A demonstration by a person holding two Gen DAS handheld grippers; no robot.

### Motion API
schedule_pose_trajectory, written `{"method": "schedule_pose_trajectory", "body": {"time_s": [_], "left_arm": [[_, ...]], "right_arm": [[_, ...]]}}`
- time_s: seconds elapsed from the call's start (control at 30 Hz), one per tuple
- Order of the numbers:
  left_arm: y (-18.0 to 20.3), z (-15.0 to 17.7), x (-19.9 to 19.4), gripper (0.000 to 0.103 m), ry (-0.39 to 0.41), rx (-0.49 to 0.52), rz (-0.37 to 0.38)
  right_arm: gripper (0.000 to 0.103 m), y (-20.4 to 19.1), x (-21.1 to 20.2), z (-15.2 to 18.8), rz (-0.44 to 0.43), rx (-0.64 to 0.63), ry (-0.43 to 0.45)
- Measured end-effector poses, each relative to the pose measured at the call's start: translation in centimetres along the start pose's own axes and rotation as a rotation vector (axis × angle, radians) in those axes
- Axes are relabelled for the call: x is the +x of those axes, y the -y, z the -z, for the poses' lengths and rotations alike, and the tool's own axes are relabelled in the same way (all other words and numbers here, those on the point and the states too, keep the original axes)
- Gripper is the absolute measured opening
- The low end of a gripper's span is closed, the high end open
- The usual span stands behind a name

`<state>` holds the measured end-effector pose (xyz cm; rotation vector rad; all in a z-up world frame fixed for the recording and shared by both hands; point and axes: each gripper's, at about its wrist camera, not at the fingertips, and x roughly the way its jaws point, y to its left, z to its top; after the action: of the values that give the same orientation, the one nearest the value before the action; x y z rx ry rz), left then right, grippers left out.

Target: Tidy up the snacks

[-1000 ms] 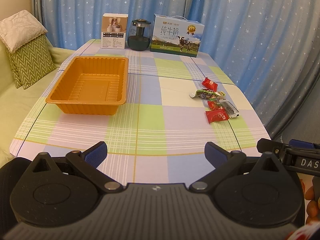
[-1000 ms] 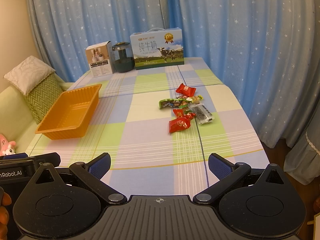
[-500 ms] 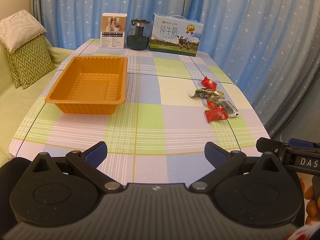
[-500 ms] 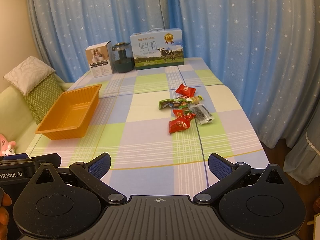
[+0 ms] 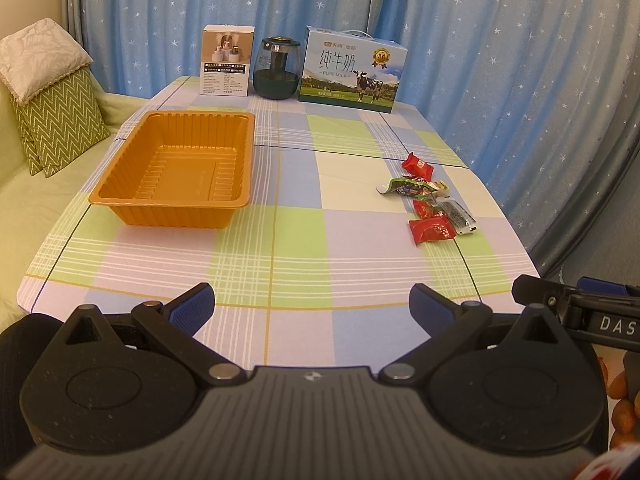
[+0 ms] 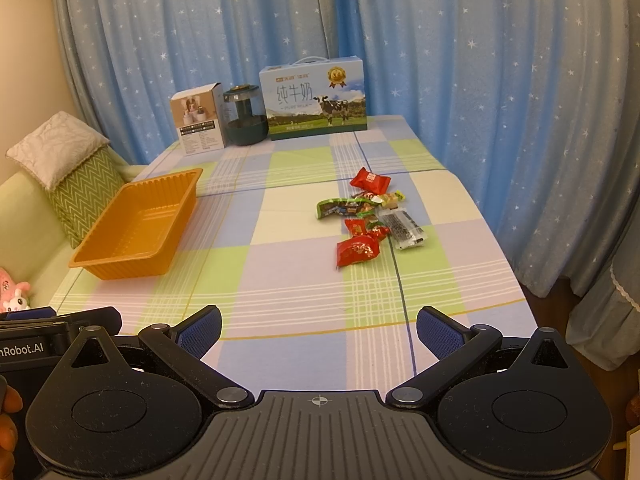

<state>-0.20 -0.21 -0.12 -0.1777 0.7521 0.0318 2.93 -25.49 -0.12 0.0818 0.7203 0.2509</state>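
Note:
An empty orange tray (image 5: pixel 176 168) stands on the left of the checked table; it also shows in the right wrist view (image 6: pixel 140 228). A small pile of wrapped snacks (image 5: pixel 430 200) lies on the right: red packets, a green wrapper and a clear dark bar. The same pile (image 6: pixel 368 220) sits mid-table in the right wrist view. My left gripper (image 5: pixel 312 312) is open and empty above the near table edge. My right gripper (image 6: pixel 318 330) is open and empty, also at the near edge, well short of the snacks.
A white box (image 5: pixel 227 62), a dark glass jar (image 5: pixel 277 69) and a milk carton box (image 5: pixel 352 71) stand along the far table edge. Blue star curtains hang behind. A sofa with cushions (image 5: pixel 48 100) is left of the table.
Both views have barely shifted; the left gripper has drifted slightly, and nothing on the table has moved.

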Motion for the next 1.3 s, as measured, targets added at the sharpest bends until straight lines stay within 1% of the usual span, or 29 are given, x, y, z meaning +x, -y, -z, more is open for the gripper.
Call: {"method": "schedule_pose_trajectory", "body": {"time_s": [1.3], "left_arm": [[0.32, -0.08, 0.12, 0.103, -0.006, 0.0, 0.009]], "right_arm": [[0.103, 0.38, 0.19, -0.03, 0.002, -0.001, -0.004]]}}
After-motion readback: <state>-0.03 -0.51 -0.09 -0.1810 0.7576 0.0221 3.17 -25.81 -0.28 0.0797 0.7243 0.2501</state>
